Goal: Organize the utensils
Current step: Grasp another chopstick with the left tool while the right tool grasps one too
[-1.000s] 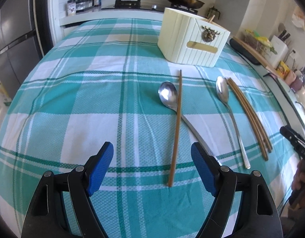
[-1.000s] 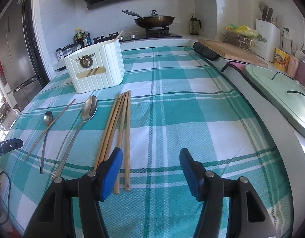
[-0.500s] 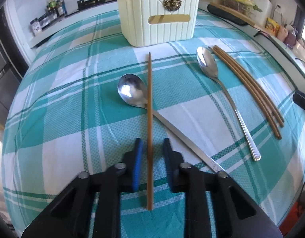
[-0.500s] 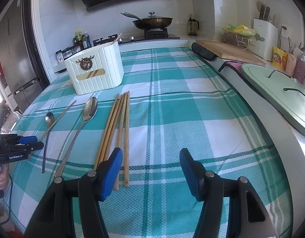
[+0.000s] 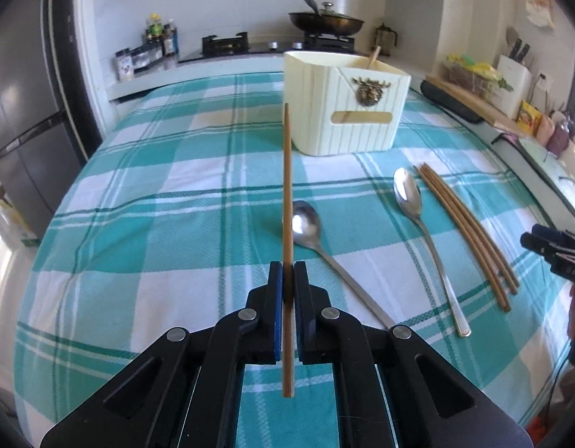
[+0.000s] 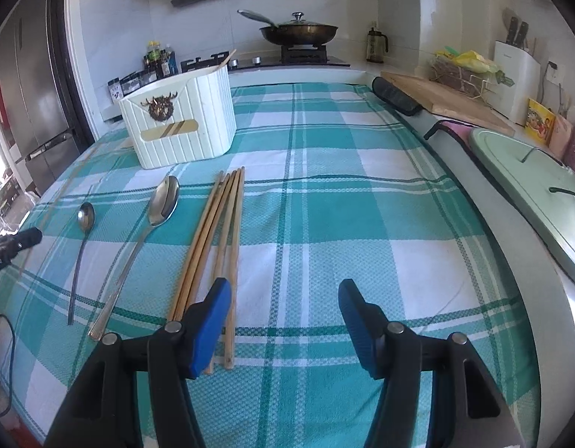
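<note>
A: What is the left tool (image 5: 287, 280) doing?

B: Its blue pads are pinching a single brown wooden chopstick (image 5: 286, 194), which is off the teal-and-white plaid tablecloth (image 5: 157, 205) with its far tip towards the cream ribbed utensil box (image 5: 343, 112).

A: And the right tool (image 6: 283, 321)?

B: Its jaws are spread with nothing between them, above the cloth just beside a bundle of brown wooden chopsticks (image 6: 216, 246).

A: What lies on the table?

B: A small steel spoon (image 5: 317, 239), a longer steel spoon (image 5: 422, 235) beside the bundle, and the box farther back, a stick poking from its top.
</note>
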`<state>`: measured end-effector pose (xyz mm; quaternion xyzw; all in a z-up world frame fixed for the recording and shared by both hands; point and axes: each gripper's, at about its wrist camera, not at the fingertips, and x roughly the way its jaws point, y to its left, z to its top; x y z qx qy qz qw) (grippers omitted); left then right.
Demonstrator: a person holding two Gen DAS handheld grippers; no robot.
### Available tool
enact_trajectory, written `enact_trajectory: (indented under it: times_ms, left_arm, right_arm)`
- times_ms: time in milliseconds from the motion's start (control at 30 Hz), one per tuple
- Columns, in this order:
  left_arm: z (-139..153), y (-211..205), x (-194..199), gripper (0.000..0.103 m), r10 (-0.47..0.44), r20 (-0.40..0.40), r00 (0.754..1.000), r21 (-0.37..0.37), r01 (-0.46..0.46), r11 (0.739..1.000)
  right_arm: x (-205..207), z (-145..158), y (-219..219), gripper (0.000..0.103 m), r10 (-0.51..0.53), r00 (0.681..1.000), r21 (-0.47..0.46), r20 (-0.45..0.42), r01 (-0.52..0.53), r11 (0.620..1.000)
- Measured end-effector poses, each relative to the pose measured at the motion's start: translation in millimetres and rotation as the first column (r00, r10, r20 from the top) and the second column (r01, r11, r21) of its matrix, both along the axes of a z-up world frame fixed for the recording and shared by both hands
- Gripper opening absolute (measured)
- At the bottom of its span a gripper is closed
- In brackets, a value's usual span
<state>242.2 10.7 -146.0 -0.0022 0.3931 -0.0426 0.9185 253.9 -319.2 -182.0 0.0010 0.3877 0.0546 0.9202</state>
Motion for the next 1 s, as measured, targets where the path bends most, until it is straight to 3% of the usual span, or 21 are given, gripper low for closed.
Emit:
enact_trajectory:
  times_ms: [100,167,267,500,600,800,867,1000]
  left_arm:
    - [-8,20,0,0.003,0.057,-0.031,0.998,-0.003,-0.057,0.998]
    - [-19,30,0,0.003,0.083,-0.065,0.994,-0.014,-0.084,0.996]
    - [-32,34,-1,0.004,0.098,-0.095,0.991,-0.014,-0.1,0.995]
    - [-47,30,2,0.005,0.094,-0.135,0.986,-0.004,-0.096,0.995]
    - [-46,31,1,0.008,0.093,-0.133,0.987,-0.001,-0.094,0.996]
    - [-42,44,-6,0.043,0.104,-0.142,0.984,-0.022,-0.108,0.994]
    - [-41,50,-9,0.064,0.11,-0.144,0.983,-0.038,-0.117,0.992]
    - [-43,51,-6,0.071,0.11,-0.145,0.983,-0.041,-0.117,0.992]
  right_arm:
    - [16,-7,8,0.054,0.065,0.996,0.003,-0.054,-0.064,0.998]
    - [25,-13,15,0.039,0.103,0.991,0.003,-0.089,-0.103,0.995]
    - [37,-22,22,0.025,0.125,0.983,-0.006,-0.137,-0.127,0.992]
    - [48,-27,35,0.022,0.185,0.961,-0.018,-0.203,-0.193,0.981]
    - [46,-26,41,0.008,0.17,0.965,-0.094,-0.201,-0.192,0.977]
    - [37,-25,12,0.007,0.054,0.978,-0.096,-0.202,-0.074,0.993]
    - [28,-25,1,0.007,0.025,0.979,-0.115,-0.204,-0.05,0.992]
    - [6,-25,-20,0.007,-0.028,0.98,-0.18,-0.198,-0.008,0.984]
